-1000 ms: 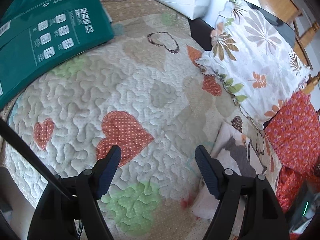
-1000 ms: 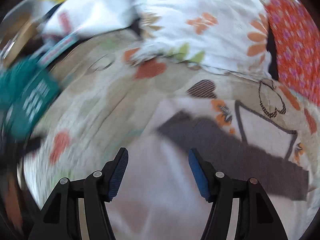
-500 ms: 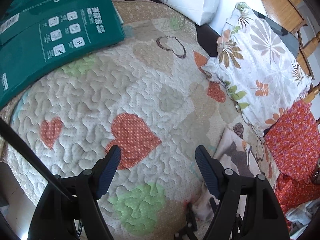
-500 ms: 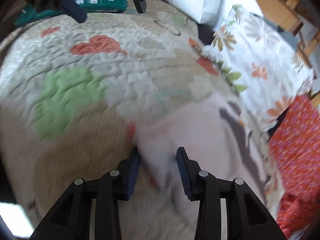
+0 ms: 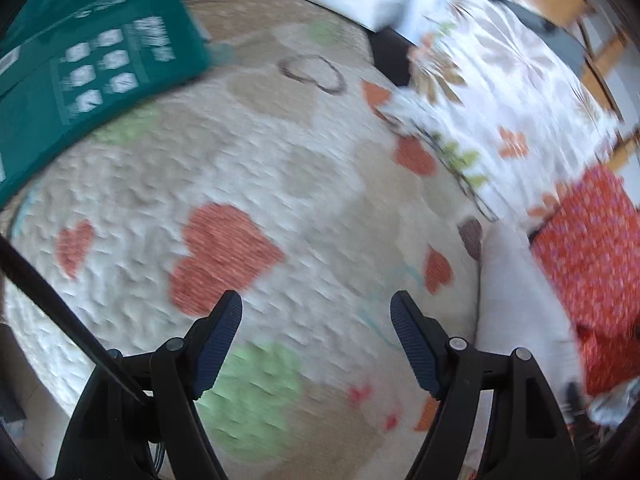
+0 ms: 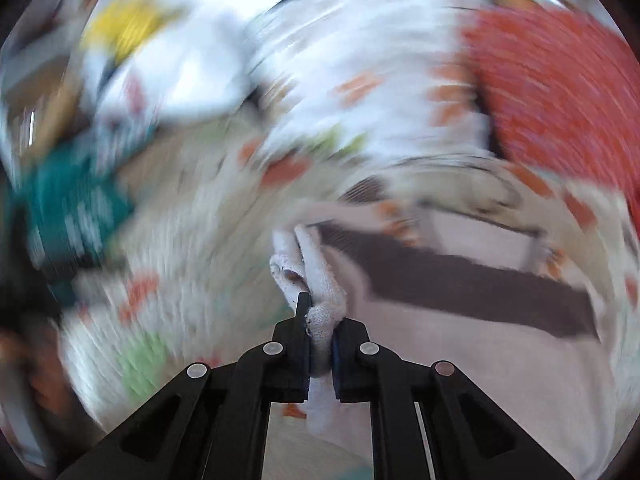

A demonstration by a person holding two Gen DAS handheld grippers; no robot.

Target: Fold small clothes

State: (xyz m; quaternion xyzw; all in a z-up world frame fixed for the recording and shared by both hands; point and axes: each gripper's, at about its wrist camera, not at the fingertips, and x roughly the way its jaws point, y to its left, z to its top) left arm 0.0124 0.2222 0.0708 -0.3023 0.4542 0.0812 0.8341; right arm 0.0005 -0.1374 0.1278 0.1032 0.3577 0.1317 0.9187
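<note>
The right gripper is now clamped on a bunched white edge of the small garment, a pale piece with a dark brown band across it; half a second ago its jaws stood apart around that edge, and a second ago they were wide above the flat cloth. The pinched fold rises between the fingers and is pulled up off the heart-patterned quilt. The rest of the garment lies on the quilt to the right of the grip. This view is heavily smeared with motion, more than in the earlier frame.

The left gripper stays released, jaws wide apart over the quilt, holding nothing, as in both earlier frames. In its view the garment shows at the quilt's right edge as a plain pale sheet, where before its printed side was visible. Beyond the quilt's right edge lie the floral cloth and the red patterned cloth; the green package sits on the quilt's far left corner, unchanged. The left view has become blurred
</note>
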